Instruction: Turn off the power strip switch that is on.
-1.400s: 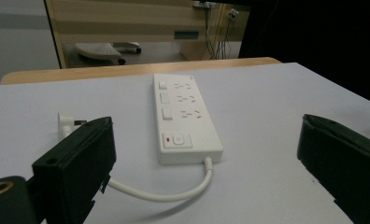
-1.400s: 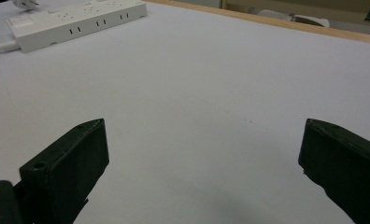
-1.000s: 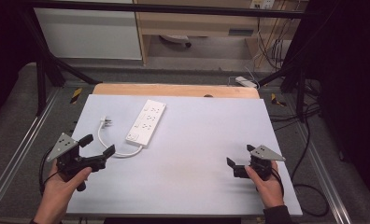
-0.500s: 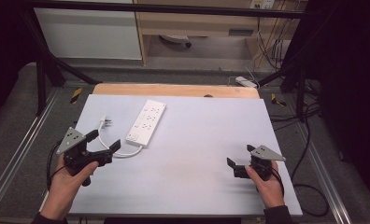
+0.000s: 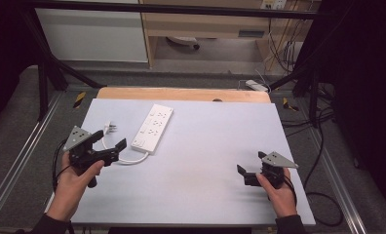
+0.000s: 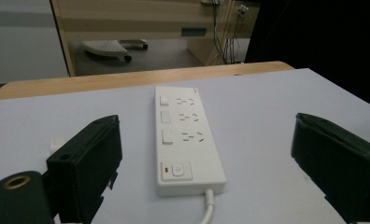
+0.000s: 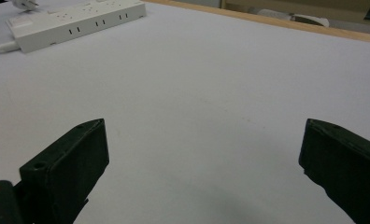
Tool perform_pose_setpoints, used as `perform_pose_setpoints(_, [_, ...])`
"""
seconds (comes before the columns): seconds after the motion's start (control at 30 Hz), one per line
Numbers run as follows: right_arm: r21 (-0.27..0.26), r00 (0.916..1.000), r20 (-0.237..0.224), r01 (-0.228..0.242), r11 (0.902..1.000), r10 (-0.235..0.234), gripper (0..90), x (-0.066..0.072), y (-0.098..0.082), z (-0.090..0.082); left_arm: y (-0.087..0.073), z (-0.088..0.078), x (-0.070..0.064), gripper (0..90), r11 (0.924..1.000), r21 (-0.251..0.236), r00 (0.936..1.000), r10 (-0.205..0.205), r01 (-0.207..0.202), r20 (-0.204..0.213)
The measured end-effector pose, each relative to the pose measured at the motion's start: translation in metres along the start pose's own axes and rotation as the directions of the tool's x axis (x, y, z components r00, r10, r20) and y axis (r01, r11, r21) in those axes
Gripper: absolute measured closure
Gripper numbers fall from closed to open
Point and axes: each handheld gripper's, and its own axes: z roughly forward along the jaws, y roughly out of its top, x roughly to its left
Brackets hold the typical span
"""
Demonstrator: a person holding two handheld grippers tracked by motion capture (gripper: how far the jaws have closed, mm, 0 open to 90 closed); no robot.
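A white power strip (image 5: 153, 128) lies on the pale table top (image 5: 210, 131), left of centre, its switch end nearest me. Its white cable (image 5: 127, 160) loops back to a plug (image 5: 111, 128) lying to its left. My left gripper (image 5: 109, 140) is open just short of the strip's near end, over the cable. In the left gripper view the strip (image 6: 181, 135) lies straight ahead between the wide-apart jaws, with the plug (image 6: 57, 143) behind the left jaw. My right gripper (image 5: 249, 162) hovers open at the front right, nothing between its jaws. Far off in the right gripper view lies the strip (image 7: 75, 21).
A wooden strip (image 5: 181, 93) runs along the table's far edge. Metal rails (image 5: 15, 161) flank the table on both sides. Beyond it are a cabinet (image 5: 91, 34), floor cables (image 5: 283, 53) and another power strip (image 5: 256, 86) on the floor.
My left gripper has moved right and forward, from the table's left edge to the near end of the power strip. The right gripper has stayed where it was.
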Motion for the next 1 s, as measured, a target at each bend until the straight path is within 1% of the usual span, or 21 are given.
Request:
perform_pose_setpoints(0.3, [-0.006, 1.0, 0.0, -0.004, 1.0, 0.004, 2.1, -0.001, 0.0, -0.001, 0.005, 0.014, -0.002, 8.5, 1.0, -0.003, 0.9999, 0.005, -0.005, 0.012])
perform_pose_setpoints(0.43, [-0.009, 1.0, -0.002, -0.002, 1.0, 0.002, 2.0, -0.003, 0.0, -0.002, 0.007, 0.02, -0.003, 9.0, 0.9998, -0.009, 0.9995, 0.017, -0.017, 0.027])
perform_pose_setpoints(0.53, [-0.009, 1.0, -0.003, -0.006, 0.9999, 0.006, 2.1, -0.003, 0.0, -0.002, 0.008, 0.026, -0.004, 9.9, 0.9997, -0.016, 0.9992, 0.016, -0.016, 0.037])
perform_pose_setpoints(0.63, [-0.011, 1.0, -0.001, -0.007, 0.9999, 0.007, 2.1, -0.004, -0.001, -0.003, 0.009, 0.031, -0.005, 9.9, 0.9994, -0.025, 0.9992, 0.023, -0.022, 0.034])
perform_pose_setpoints(0.8, [-0.011, 1.0, 0.0, -0.008, 0.9999, 0.008, 2.1, -0.005, -0.001, -0.003, 0.013, 0.039, -0.005, 9.2, 0.9994, -0.027, 0.9991, 0.024, -0.023, 0.036])
perform_pose_setpoints(0.87, [-0.011, 1.0, 0.001, -0.007, 0.9999, 0.007, 2.1, -0.004, -0.001, -0.003, 0.016, 0.042, -0.006, 9.2, 0.9989, -0.028, 0.9981, 0.038, -0.036, 0.049])
perform_pose_setpoints(0.93, [-0.011, 1.0, 0.0, -0.008, 0.9999, 0.008, 2.1, -0.004, -0.001, -0.003, 0.017, 0.045, -0.006, 9.3, 0.9983, -0.03, 0.9972, 0.052, -0.05, 0.054])
perform_pose_setpoints(1.0, [-0.01, 1.0, -0.001, -0.008, 0.9999, 0.008, 2.1, -0.004, -0.001, -0.003, 0.019, 0.048, -0.006, 9.2, 0.9981, -0.034, 0.9967, 0.054, -0.052, 0.061])
